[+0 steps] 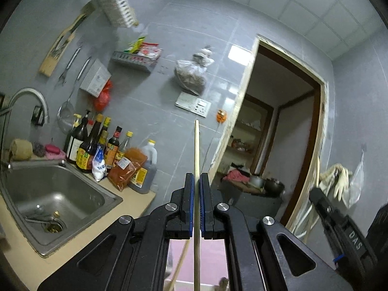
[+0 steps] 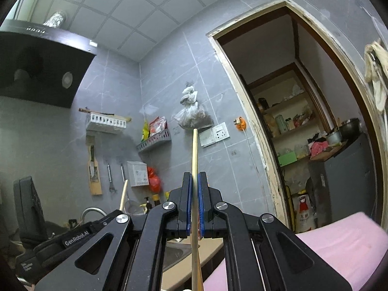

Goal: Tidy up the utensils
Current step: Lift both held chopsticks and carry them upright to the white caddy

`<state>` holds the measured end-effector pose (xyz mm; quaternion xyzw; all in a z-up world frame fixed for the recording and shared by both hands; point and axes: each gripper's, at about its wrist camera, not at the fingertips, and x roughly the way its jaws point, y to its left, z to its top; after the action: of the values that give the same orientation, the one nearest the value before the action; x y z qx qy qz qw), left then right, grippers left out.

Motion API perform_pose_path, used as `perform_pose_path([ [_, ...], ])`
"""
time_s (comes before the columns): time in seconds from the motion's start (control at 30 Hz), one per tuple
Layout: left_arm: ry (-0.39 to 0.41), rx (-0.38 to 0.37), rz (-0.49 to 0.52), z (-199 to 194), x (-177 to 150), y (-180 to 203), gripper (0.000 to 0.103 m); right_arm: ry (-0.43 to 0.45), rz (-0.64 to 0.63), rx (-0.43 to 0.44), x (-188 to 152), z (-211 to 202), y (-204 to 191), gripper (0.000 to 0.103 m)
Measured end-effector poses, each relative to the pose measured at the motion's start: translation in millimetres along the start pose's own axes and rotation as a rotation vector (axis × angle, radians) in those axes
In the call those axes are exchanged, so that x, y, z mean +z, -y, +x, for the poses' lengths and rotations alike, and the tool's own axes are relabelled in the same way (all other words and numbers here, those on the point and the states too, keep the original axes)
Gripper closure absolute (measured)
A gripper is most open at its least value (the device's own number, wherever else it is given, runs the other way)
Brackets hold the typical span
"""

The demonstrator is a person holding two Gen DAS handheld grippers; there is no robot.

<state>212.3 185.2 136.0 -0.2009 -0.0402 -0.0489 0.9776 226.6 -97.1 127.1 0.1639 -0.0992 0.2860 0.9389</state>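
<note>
A thin pale wooden chopstick [image 1: 197,160] is clamped upright between the blue-padded jaws of the left gripper [image 1: 197,181], raised beside the stainless steel sink [image 1: 55,194]. A second pale wooden chopstick [image 2: 194,160] is pinched in the same manner by the right gripper [image 2: 194,181], above a pink foam pad [image 2: 339,242]. On the grey tiled wall, a grey slotted wall basket [image 2: 154,141] is filled with bright seasoning packets [image 2: 155,126]; the contents of a white slotted wall basket [image 2: 105,122] cannot be made out.
</note>
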Motion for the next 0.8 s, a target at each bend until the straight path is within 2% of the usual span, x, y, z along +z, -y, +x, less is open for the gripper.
perform_pose_path([
  [0.2, 0.03, 0.042, -0.076, -0.6, 1.7, -26.0, 0.101, 0.004, 0.037, -0.017, -12.7, 5.7, 13.2, 0.1],
  [0.47, 0.05, 0.104, -0.089, 1.1, -13.1, -32.4, 0.101, -0.018, 0.021, -0.031, -27.0, 13.5, 14.9, 0.1],
  [0.8, 0.091, 0.177, -0.014, -1.4, -37.2, -13.7, 0.101, -0.063, 0.007, -0.053, -41.9, 19.3, 18.6, 0.1],
])
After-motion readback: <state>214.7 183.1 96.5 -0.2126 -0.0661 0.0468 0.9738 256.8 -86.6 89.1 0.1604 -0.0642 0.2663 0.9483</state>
